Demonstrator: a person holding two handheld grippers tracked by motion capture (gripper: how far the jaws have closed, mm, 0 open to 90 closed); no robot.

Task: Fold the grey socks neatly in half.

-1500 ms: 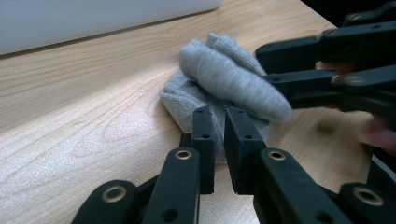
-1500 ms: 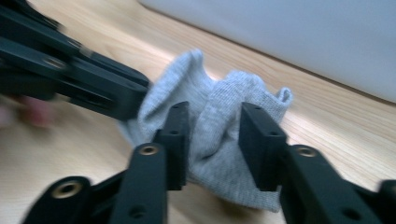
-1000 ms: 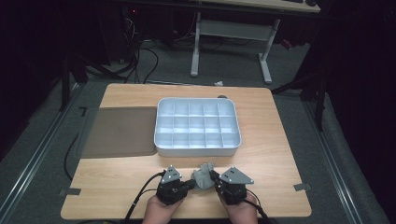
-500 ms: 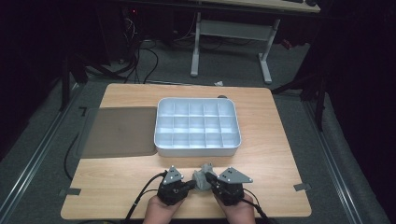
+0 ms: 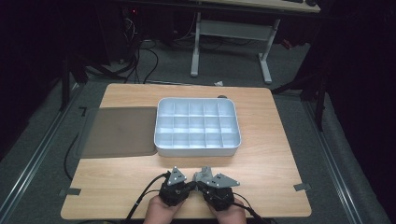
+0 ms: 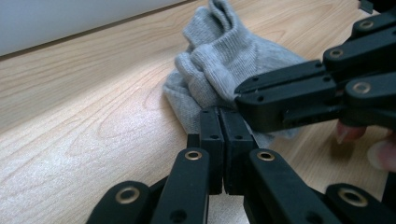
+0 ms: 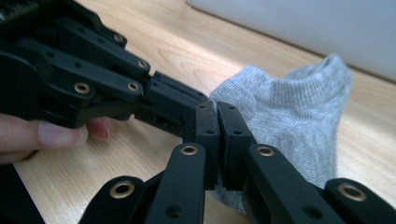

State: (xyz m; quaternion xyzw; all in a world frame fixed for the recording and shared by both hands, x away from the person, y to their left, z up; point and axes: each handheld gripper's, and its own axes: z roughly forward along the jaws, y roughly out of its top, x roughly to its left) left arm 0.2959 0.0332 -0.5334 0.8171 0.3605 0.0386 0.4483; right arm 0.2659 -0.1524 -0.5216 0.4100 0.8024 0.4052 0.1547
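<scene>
Both grippers down at the near edge of the table (image 5: 116, 186), pinching one grey sock (image 6: 224, 60) between them. Left gripper (image 6: 223, 140) closed tight on the sock's near hem, jaws pressed together with only a thin fold of knit caught. Right gripper (image 7: 218, 135) likewise clamped on the sock (image 7: 289, 116), jaws flat against each other, biting the edge beside the other gripper's tips. Seen from the high view, left gripper (image 5: 180, 184) and right gripper (image 5: 210, 183) nearly touching, sock (image 5: 204, 173) bunched just ahead of them.

Looks like folding or straightening in hand — best done by keeping both pinches firm, lifting a touch so the cloth clears the wood, then drawing apart evenly to flatten the crumpled toe end. Thin grips, so a sharp tug could slip the fabric free; better slow and level.

Around: white tray (image 5: 196, 126) of small compartments just beyond the sock, empty as far as can be told, grey lid (image 5: 116, 130) lying flat to its left, touching. Tray's near wall close ahead — little room to push forward, so lift up and over rather than slide. Cables (image 5: 144, 200) trailing off the near edge, out of the way.
</scene>
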